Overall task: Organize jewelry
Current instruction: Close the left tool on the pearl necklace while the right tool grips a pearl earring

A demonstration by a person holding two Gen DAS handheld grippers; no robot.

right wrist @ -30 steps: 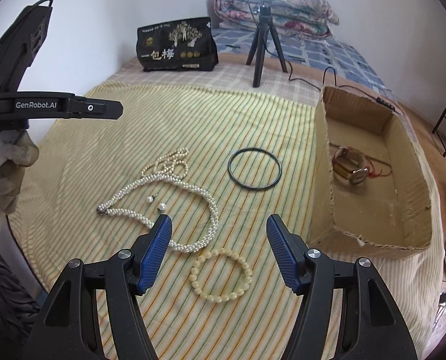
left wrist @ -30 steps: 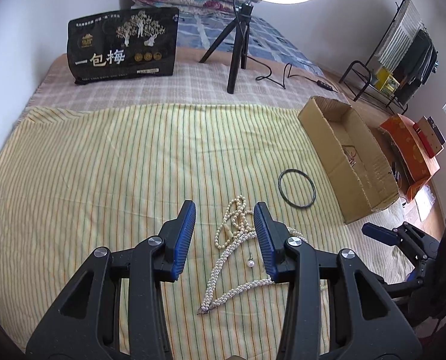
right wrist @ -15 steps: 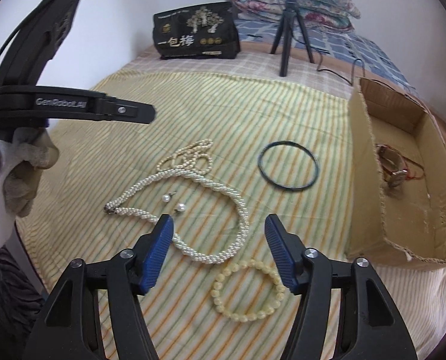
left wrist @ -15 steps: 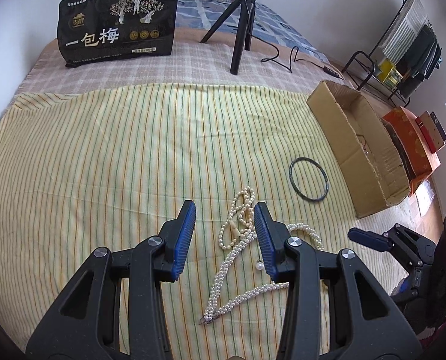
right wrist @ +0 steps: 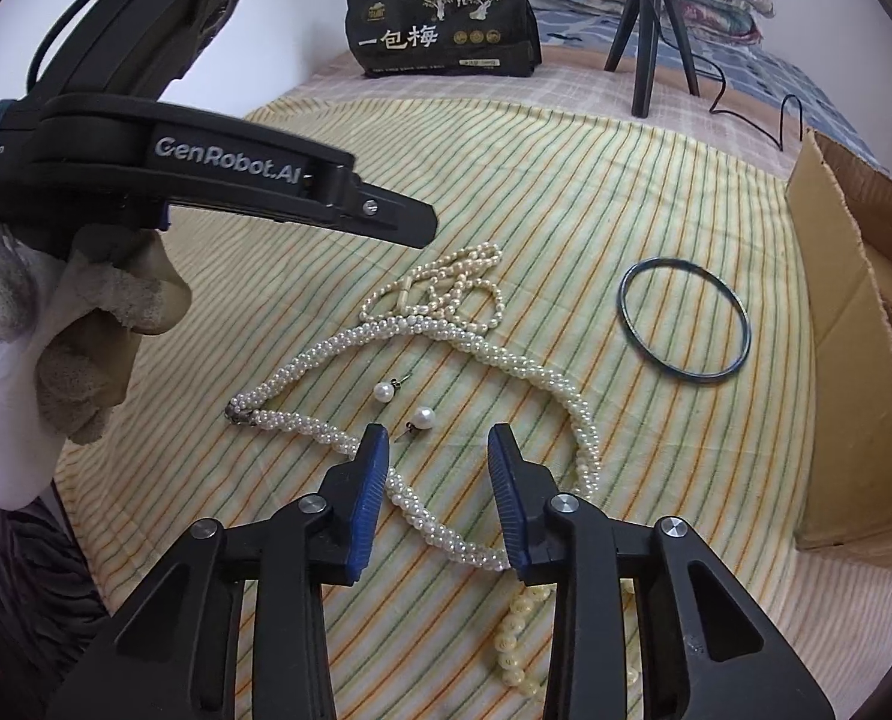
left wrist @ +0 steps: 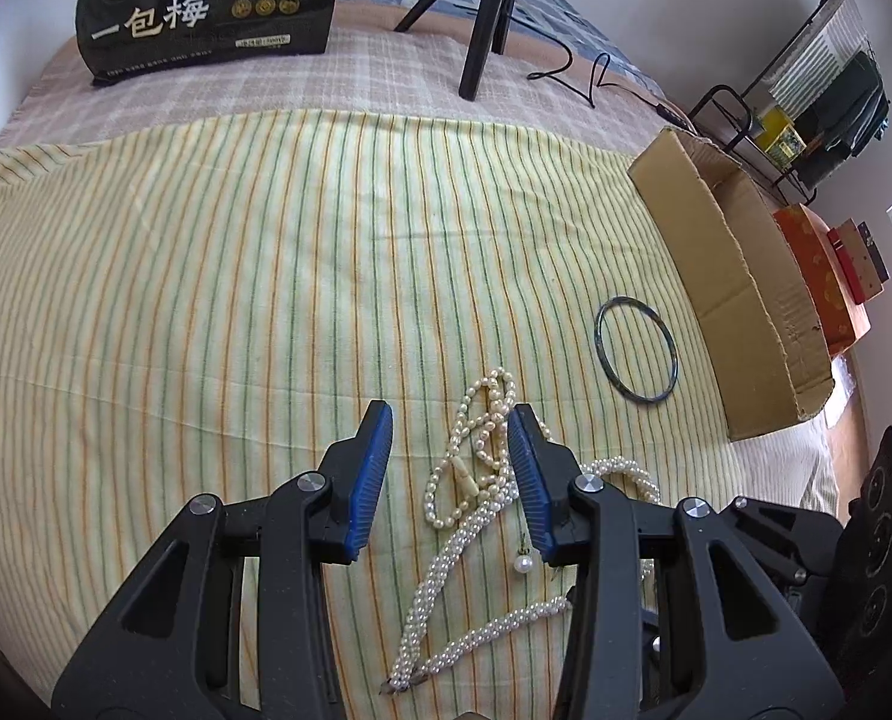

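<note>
On the striped yellow cloth lie a twisted pearl necklace (right wrist: 523, 366) (left wrist: 446, 558), a thin pearl strand (right wrist: 446, 288) (left wrist: 481, 450), two pearl earrings (right wrist: 384, 391), a dark bangle (right wrist: 684, 320) (left wrist: 636, 356) and a cream bead bracelet (right wrist: 514, 642). My left gripper (left wrist: 450, 420) is open and empty, its fingers either side of the thin strand. My right gripper (right wrist: 438, 441) is open and empty above the twisted necklace, just short of the nearer earring (right wrist: 423, 418).
An open cardboard box (right wrist: 847, 324) (left wrist: 733, 276) stands at the right with jewelry inside. A black snack bag (right wrist: 446, 18) and a ring-light tripod (right wrist: 643, 30) stand at the back. The left gripper's body (right wrist: 206, 168) hangs over the cloth's left side.
Both grippers have moved forward and lower toward the pearls. The bead bracelet has slipped under the right gripper's fingers. The jewelry has not moved.
</note>
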